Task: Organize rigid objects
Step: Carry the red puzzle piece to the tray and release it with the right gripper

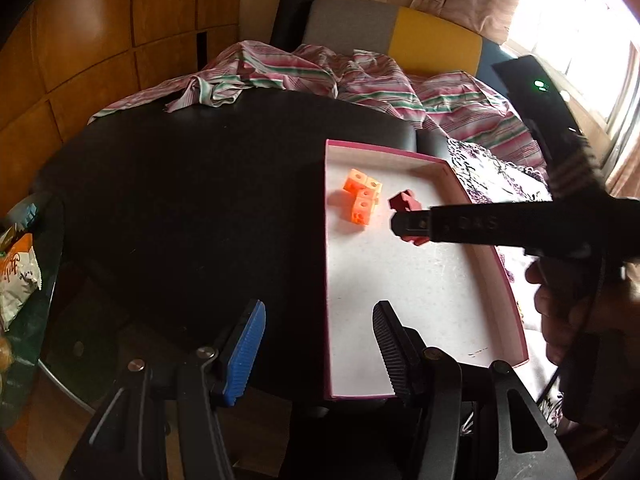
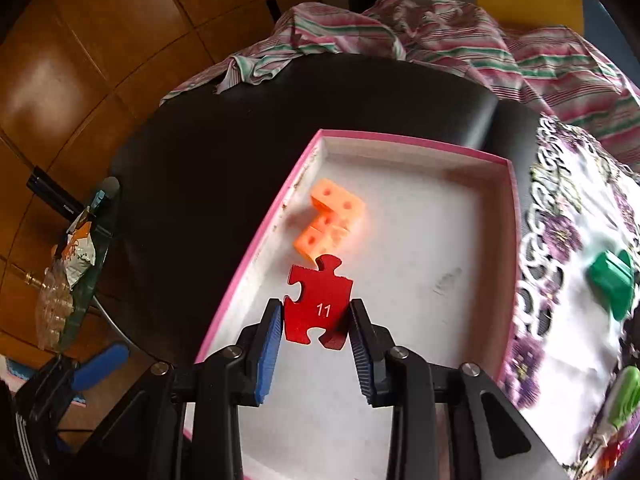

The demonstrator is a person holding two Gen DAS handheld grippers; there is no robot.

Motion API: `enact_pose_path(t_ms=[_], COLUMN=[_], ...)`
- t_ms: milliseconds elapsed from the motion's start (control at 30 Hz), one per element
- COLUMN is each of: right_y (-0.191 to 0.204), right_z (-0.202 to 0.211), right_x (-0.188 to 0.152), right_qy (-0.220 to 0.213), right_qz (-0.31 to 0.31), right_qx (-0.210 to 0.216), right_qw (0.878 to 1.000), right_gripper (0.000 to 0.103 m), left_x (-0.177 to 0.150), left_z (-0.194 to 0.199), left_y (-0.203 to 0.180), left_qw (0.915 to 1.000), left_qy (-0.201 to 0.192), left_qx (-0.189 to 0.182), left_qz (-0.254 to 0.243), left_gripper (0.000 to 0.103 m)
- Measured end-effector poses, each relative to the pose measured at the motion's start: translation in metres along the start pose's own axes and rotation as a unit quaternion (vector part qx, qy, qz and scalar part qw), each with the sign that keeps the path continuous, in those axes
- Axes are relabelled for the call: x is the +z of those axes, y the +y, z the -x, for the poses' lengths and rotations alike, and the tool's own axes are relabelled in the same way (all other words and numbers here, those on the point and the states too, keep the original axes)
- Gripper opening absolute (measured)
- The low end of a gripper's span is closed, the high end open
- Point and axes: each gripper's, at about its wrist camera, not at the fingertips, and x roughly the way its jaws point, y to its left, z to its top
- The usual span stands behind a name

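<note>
A pink-rimmed box (image 1: 400, 151) (image 2: 400, 141) with a white floor sits on a black table (image 1: 180, 200). Inside it lies an orange block piece (image 1: 362, 197) (image 2: 330, 222). My right gripper (image 2: 316, 312) is shut on a red puzzle piece (image 2: 318, 308) marked 11 and holds it just above the box floor, close to the orange piece. In the left wrist view that gripper (image 1: 400, 222) reaches in from the right with the red piece (image 1: 406, 204). My left gripper (image 1: 318, 324) stands open with nothing between its fingers, over the box's near left edge.
A floral cloth (image 2: 568, 320) lies right of the box, bearing a green piece (image 2: 612, 280) and a lighter green item (image 2: 624, 396). A striped pink fabric (image 1: 320, 76) is heaped behind the table. A glass side table with snack bags (image 2: 76, 256) stands at the left.
</note>
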Motion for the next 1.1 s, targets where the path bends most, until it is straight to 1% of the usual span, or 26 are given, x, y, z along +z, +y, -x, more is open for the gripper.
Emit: enact_pose_path(t_ms=[200, 333, 433, 567, 733, 967, 1100], right_y=[0.01, 0.014, 0.016, 0.016, 0.007, -0.014, -0.025], right_z=[-0.018, -0.033, -0.034, -0.023, 0.001, 0.039, 0.051], right_x=[0.01, 0.012, 0.012, 0.009, 0.002, -0.015, -0.017], right_qy=[0.009, 0.025, 0.018, 0.002, -0.024, -0.054, -0.067], right_qz=[0.0, 0.002, 0.002, 0.002, -0.004, -0.013, -0.019], right_qx=[-0.003, -0.008, 0.003, 0.007, 0.006, -0.016, -0.031], right_qw=[1.0, 1.0, 1.0, 1.0, 1.0, 0.998, 0.997], right_gripper=[0.033, 0.033, 0.033, 0.034, 0.037, 0.037, 0.037], left_x=[-0.001, -0.001, -0.002, -0.003, -0.003, -0.001, -0.001], left_z=[-0.004, -0.007, -0.007, -0.007, -0.005, 0.0, 0.003], left_y=[0.009, 0.013, 0.015, 0.016, 0.013, 0.003, -0.005], left_qw=[0.9999, 0.9998, 0.9998, 0.9997, 0.9998, 1.0, 0.9999], left_qy=[0.005, 0.008, 0.01, 0.011, 0.007, 0.001, -0.002], left_qx=[0.008, 0.011, 0.013, 0.015, 0.013, 0.006, 0.001], left_qz=[0.007, 0.012, 0.013, 0.014, 0.011, -0.004, -0.015], left_gripper=[0.057, 0.057, 0.057, 0.057, 0.057, 0.057, 0.057])
